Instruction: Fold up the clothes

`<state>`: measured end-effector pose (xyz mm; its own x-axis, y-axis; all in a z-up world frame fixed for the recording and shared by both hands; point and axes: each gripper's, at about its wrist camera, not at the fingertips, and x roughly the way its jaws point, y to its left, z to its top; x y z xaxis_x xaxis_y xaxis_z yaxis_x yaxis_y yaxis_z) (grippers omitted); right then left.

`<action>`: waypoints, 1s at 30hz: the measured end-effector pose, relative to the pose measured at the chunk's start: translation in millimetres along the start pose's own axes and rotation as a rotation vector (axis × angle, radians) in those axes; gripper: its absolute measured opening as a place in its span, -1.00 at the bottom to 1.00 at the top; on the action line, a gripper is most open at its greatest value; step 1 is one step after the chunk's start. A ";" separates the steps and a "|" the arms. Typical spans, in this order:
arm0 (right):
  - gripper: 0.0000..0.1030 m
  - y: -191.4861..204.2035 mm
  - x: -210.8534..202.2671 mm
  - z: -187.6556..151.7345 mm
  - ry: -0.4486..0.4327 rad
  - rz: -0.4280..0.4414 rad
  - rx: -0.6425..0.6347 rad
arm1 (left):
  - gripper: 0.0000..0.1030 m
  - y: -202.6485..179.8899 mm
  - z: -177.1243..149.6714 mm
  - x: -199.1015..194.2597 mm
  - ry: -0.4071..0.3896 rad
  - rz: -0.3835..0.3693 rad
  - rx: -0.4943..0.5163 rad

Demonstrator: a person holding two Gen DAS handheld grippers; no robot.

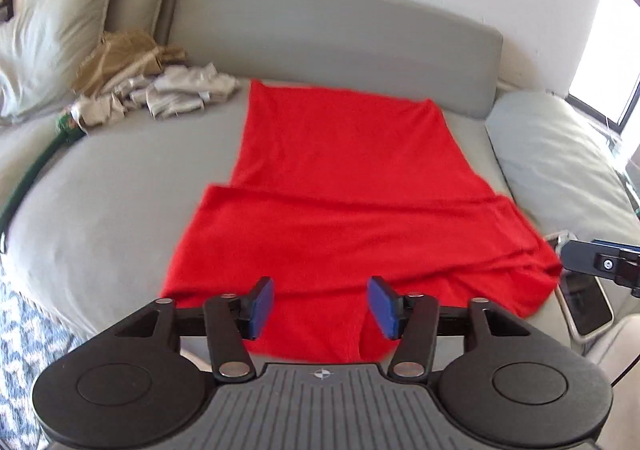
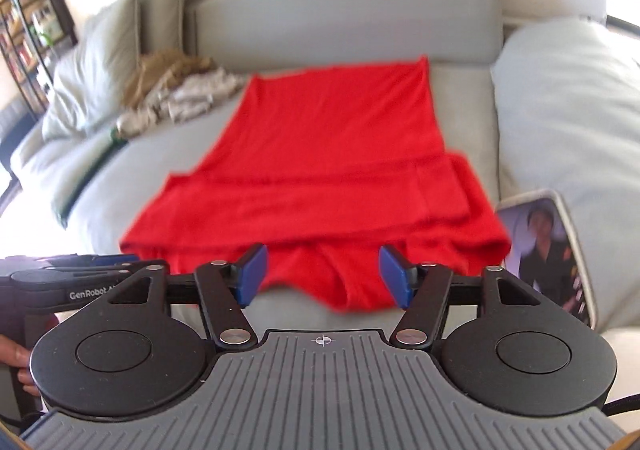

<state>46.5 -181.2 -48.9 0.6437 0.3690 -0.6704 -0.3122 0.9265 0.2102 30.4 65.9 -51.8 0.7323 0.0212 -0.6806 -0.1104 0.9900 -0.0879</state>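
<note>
A red garment (image 1: pixel 352 186) lies spread on the grey seat of a sofa (image 1: pixel 120 186), its long axis running from the near seat edge straight away toward the backrest. The far end is narrow and lies flat just before the backrest; the near end is wider, with a folded-over band crossing it from side to side, and its rumpled near edge hangs slightly over the front of the seat. The left claw (image 1: pixel 322 308) hovers over that near edge, its blue pads wide apart and holding nothing. The right claw (image 2: pixel 322 276) hangs likewise above the near edge, its pads also spread, with the red cloth showing between them. A pile of beige and tan clothes (image 1: pixel 160 86) sits at the far left of the seat, beside pale cushions (image 1: pixel 52 46). A tablet (image 2: pixel 556 250) rests against a pillow (image 2: pixel 568 98) on the right, just beside the garment.
</note>
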 end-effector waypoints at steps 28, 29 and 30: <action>0.07 -187.8 254.4 208.6 -0.022 0.096 0.481 | 0.03 119.7 185.3 323.2 0.075 -0.011 -0.306; 0.07 -196.9 272.6 209.4 -0.011 0.096 0.513 | 0.03 120.3 188.8 334.5 0.079 -0.033 -0.307; 0.07 -203.3 289.4 211.3 -0.003 0.090 0.528 | 0.03 120.6 192.4 345.5 0.082 -0.054 -0.307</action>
<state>444.0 -247.1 -135.4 0.6330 0.4484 -0.6311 0.0271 0.8019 0.5969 399.4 219.5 -157.5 0.6875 -0.0542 -0.7241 -0.2790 0.9009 -0.3324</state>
